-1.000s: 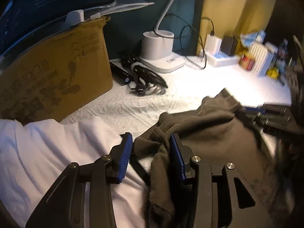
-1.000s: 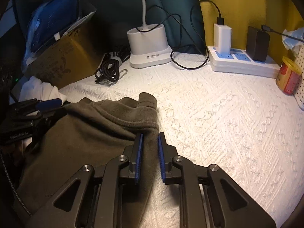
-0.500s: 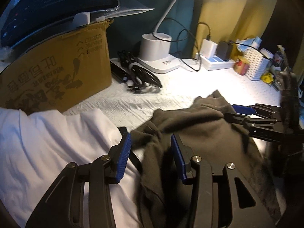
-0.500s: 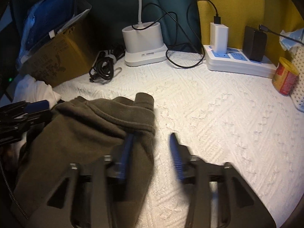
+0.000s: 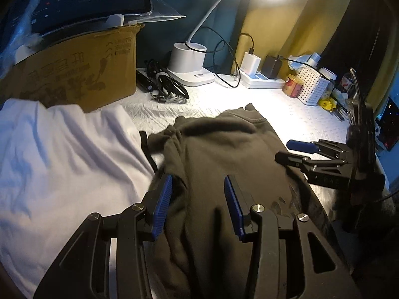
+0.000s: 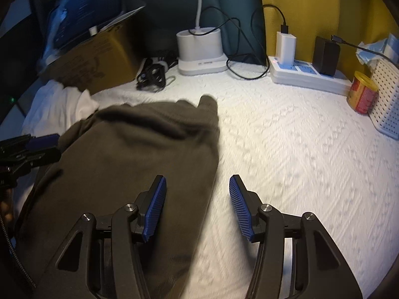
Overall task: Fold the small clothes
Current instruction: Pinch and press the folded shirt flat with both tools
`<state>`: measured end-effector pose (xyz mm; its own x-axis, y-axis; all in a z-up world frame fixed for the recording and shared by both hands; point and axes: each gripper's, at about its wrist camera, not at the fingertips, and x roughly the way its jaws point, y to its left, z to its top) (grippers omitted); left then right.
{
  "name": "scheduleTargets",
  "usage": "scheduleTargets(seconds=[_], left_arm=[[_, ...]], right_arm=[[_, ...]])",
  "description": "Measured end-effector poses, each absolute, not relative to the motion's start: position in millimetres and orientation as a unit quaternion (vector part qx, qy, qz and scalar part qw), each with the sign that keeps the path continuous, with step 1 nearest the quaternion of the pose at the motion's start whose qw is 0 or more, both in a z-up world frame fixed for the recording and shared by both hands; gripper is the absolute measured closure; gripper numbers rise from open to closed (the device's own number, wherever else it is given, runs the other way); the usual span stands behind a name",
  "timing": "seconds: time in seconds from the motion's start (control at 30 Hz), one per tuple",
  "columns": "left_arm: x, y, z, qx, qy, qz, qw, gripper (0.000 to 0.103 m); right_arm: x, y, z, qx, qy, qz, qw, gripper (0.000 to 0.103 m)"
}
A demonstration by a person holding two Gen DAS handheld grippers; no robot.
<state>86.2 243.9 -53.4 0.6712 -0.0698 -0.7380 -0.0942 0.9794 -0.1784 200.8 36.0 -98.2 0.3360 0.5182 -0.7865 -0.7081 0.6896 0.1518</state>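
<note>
The dark olive-brown fleece garment (image 6: 139, 154) lies spread on the white textured bedcover (image 6: 286, 149), in front of the white lamp base (image 6: 199, 49), with one long edge running straight back toward that base and a small cuff-like tip poking up at its far corner. A second ago the right gripper (image 6: 197, 209) was pinched shut on that far edge; half a second ago its blue-padded jaws were parting, and now they stand wide apart and hold nothing, drawn back toward the near side away from the lamp base, one finger over the cloth and the other over bare bedcover. The left gripper (image 5: 197, 204) has likewise pulled back from the bunched fabric it straddled; its jaws are wide open and empty above the garment's near part.

The release suggests one fold has just been laid down: the cloth now sits flatter and smoother than before, with a clean right edge. The left side, next to the rumpled white cotton garment (image 5: 62, 154) in front of the brown cardboard box (image 5: 74, 72), is still puckered. The next step is probably a fresh grasp to smooth that side or begin a second fold. The right wrist view is motion-blurred, so fine creases cannot be judged.
</note>
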Motion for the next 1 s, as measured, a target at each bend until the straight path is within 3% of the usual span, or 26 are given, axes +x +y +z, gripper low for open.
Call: scheduleTargets(seconds=[0.53, 0.67, 0.8, 0.87, 0.9, 1.0], left_arm=[[42, 203, -70, -0.042, 0.415, 0.028, 0.908, 0.06], [31, 198, -71, -0.042, 0.411, 0.04, 0.91, 0.06], [22, 195, -76, -0.044, 0.414, 0.052, 0.908, 0.06], [19, 196, -81, -0.048, 0.418, 0.057, 0.906, 0.058], [18, 197, -84, -0.051, 0.418, 0.061, 0.905, 0.051], [12, 197, -85, -0.051, 0.412, 0.062, 0.908, 0.05]], right_arm=[[129, -3, -100, -0.094, 0.438, 0.419, 0.79, 0.048], [110, -13, -100, -0.089, 0.435, 0.427, 0.788, 0.065], [99, -22, -99, -0.08, 0.435, 0.435, 0.784, 0.072], [94, -24, -98, -0.08, 0.433, 0.441, 0.782, 0.081], [91, -25, -97, -0.081, 0.431, 0.444, 0.781, 0.081], [84, -28, -97, -0.079, 0.431, 0.444, 0.782, 0.081]])
